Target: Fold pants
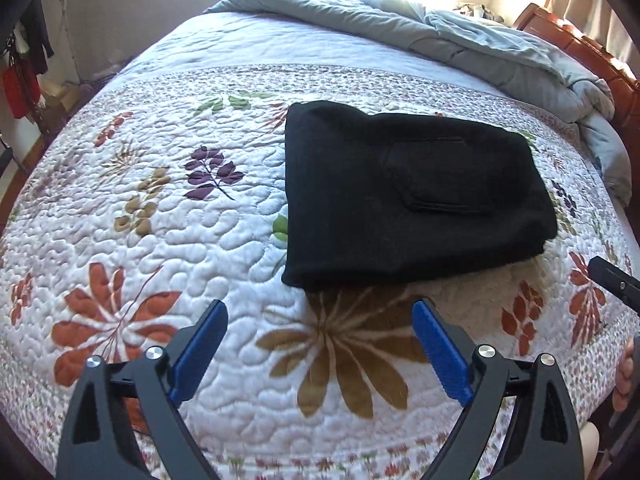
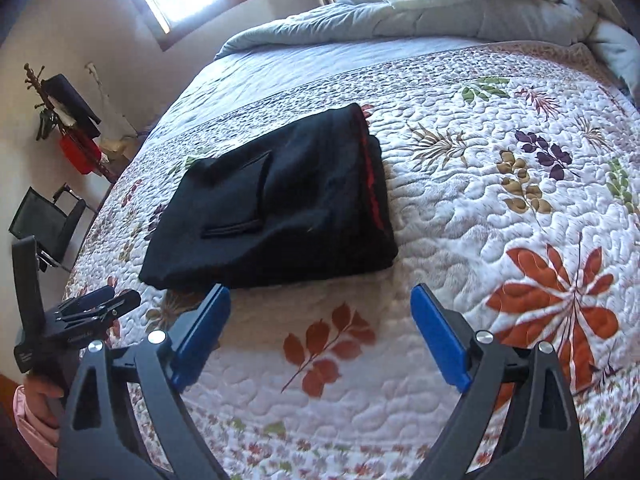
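The folded pants (image 1: 400,200) are black, with a thin red line along one edge in the right wrist view (image 2: 366,168). The quilt (image 1: 160,240) under them is white with stitched swirls and printed leaves in rust orange, brown, purple and green, and a border of small flowers. Beyond the pants, the duvet (image 1: 460,40) is pale grey-blue. Each hand-held gripper (image 1: 320,332) (image 2: 320,316) is black with blue pads (image 1: 200,356).

Both wrist cameras look steeply down along their blue-padded fingers at the quilted bedspread (image 1: 160,240), from close above its near edge. Each frames the folded black pants (image 1: 400,200), which lie right of centre in the left view and left of centre in the right view.
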Tool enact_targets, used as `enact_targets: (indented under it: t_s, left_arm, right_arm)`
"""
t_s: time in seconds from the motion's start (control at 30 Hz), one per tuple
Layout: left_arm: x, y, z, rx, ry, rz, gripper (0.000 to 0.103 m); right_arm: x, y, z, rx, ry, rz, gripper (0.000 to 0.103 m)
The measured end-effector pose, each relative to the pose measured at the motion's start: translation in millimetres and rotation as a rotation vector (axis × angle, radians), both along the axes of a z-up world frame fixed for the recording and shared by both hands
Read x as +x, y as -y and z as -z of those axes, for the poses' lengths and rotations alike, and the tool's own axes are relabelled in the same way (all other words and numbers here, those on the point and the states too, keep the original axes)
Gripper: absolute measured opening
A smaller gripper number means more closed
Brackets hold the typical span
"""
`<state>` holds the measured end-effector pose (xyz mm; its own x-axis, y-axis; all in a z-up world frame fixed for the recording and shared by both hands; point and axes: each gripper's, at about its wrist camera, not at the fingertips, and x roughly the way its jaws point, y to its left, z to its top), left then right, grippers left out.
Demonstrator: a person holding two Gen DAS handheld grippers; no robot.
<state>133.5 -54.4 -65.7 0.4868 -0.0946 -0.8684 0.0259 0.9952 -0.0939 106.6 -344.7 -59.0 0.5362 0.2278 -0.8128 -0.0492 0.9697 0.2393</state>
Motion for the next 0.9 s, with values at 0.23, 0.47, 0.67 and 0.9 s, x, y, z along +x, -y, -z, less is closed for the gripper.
enact_targets:
  t_s: [0.23, 0.47, 0.67, 0.9]
  left_arm:
    - [-27.7, 2.3, -30.0, 0.016, 0.041, -0.007, 0.094]
    - [-49.4, 7.9, -54.5, 0.034, 0.083, -0.006, 0.094]
    - [-59.6, 11.1, -64.7, 0.049, 0.103, -0.01, 0.094]
    - [-64.0, 14.2, -66.3, 0.103, 0.111, -0.021, 0.094]
  right_arm:
    - [-19.9, -21.2, -9.1, -0.034, -0.038, 0.017, 0.092]
    - [-35.2, -36.6, -23.5, -0.073, -0.021, 0.021, 0.093]
    - [-39.6, -46.3, -31.3, -0.077, -0.022, 0.017, 0.094]
    - [-42.4, -52.0, -35.2, -0.082, -0.026, 0.014, 0.095]
